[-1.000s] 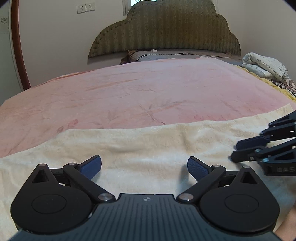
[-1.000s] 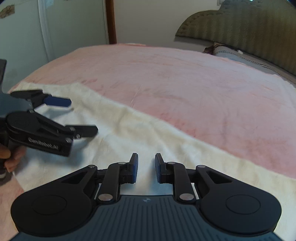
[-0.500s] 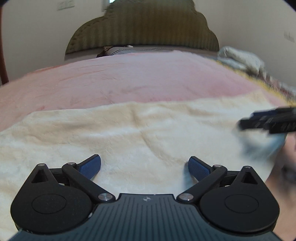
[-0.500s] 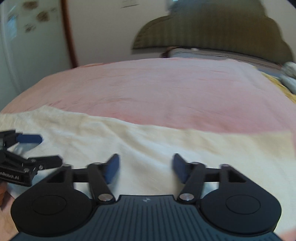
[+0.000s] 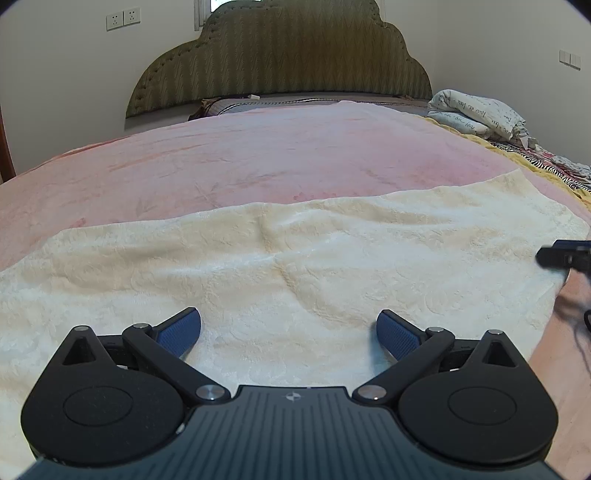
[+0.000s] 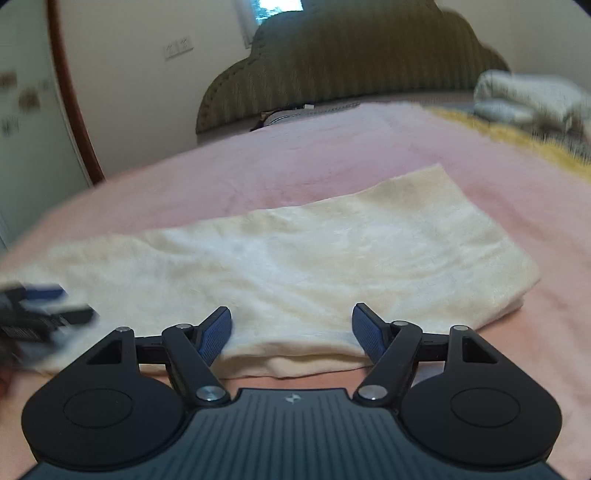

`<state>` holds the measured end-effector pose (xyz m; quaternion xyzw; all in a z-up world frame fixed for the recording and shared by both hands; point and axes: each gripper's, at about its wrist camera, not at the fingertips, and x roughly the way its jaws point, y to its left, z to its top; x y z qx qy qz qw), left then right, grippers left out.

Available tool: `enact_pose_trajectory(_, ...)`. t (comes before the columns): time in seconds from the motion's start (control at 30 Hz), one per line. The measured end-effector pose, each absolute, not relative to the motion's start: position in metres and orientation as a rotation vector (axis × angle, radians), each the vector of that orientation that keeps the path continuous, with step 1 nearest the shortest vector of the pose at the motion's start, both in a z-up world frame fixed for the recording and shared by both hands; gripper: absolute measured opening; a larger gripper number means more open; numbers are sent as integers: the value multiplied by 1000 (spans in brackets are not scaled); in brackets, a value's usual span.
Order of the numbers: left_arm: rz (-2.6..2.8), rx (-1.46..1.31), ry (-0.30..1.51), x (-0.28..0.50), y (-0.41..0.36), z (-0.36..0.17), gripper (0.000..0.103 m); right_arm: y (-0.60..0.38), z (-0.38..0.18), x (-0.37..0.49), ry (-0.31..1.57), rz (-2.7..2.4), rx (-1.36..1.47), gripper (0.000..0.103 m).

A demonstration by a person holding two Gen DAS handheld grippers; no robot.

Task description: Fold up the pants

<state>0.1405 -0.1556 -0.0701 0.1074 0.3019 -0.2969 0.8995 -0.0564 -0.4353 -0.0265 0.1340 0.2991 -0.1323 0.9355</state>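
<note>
Where the pink blanket [image 5: 258, 162] spreads over the bed, stretching away ahead of both grippers to an olive padded headboard [image 5: 280, 59] against a pale wall [image 5: 66, 74]. Wall sockets [image 5: 123, 18] up to the left of the headboard, a switch plate [image 5: 570, 58] on the wall far to the right. Dark wooden door frame [image 6: 70, 92] off to the left in the right wrist view.

Cream pants [image 5: 295, 266] flat on the blanket, lying crosswise directly in front of both grippers, fluffy and lightly wrinkled. Near folded edge just ahead of the right gripper [image 6: 291, 328], with a doubled layer showing there; one end of the cloth up ahead and to the right.

Left gripper [image 5: 289, 330] spread wide, blue pads [image 5: 179, 332] over the cream cloth, nothing between them; touching the cloth or not, cannot tell. Right gripper likewise spread wide, its pads [image 6: 216, 334] on either side of the near edge, clasping nothing. Tip of the right gripper at the far right rim of the left view; blurred left gripper at the far left of the right view.

Rolled white bedding [image 5: 480, 114] well ahead to the right, beside a yellow and striped cover [image 5: 528, 155]. Grey pillow [image 5: 236, 105] at the foot of the headboard.
</note>
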Motion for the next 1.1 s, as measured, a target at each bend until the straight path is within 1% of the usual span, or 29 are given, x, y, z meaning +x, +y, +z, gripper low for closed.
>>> enact_pose_trajectory(0.07, -615, 220, 626, 141, -155, -70, 103, -445, -21, -61, 586, -369, 310, 72)
enact_pose_trajectory(0.2, -616, 220, 626, 141, -155, -70, 103, -475, -8, -104, 456, -568, 425, 73)
enact_pose_trajectory(0.3, -616, 220, 626, 141, -155, -70, 103, -498, -10, -131, 432, -520, 617, 73)
enact_pose_trajectory(0.4, -616, 220, 626, 141, -155, -70, 103, -515, -31, -144, 439, -422, 877, 74)
enact_pose_trajectory(0.47, -616, 220, 626, 141, -155, -70, 103, -517, -44, -144, 406, -374, 978, 74)
enact_pose_trajectory(0.6, -616, 220, 626, 141, -155, -70, 103, -519, -47, -125, 392, -374, 954, 74)
enact_pose_trajectory(0.63, -616, 220, 626, 141, -155, -70, 103, -520, -48, -120, 381, -386, 940, 72)
enact_pose_trajectory(0.87, -616, 219, 626, 140, -155, -70, 103, -538, -54, -97, 253, -498, 962, 72)
enact_pose_trajectory(0.9, -617, 218, 626, 141, -154, -70, 103, -541, -56, -95, 237, -495, 978, 70)
enact_pose_trajectory(0.93, -618, 216, 625, 140, -154, -70, 103, -545, -57, -96, 226, -495, 991, 57)
enact_pose_trajectory(0.97, -621, 208, 624, 141, -153, -71, 103, -548, -59, -94, 230, -493, 1000, 34)
enact_pose_trajectory(1.0, -625, 196, 624, 141, -151, -70, 102, -551, -62, -94, 240, -500, 1015, 23)
enact_pose_trajectory(1.03, -629, 181, 623, 141, -149, -70, 102, -555, -67, -94, 237, -504, 1036, 16)
enact_pose_trajectory(1.1, -631, 128, 614, 143, -142, -66, 100, -558, -69, -95, 226, -486, 1040, 16)
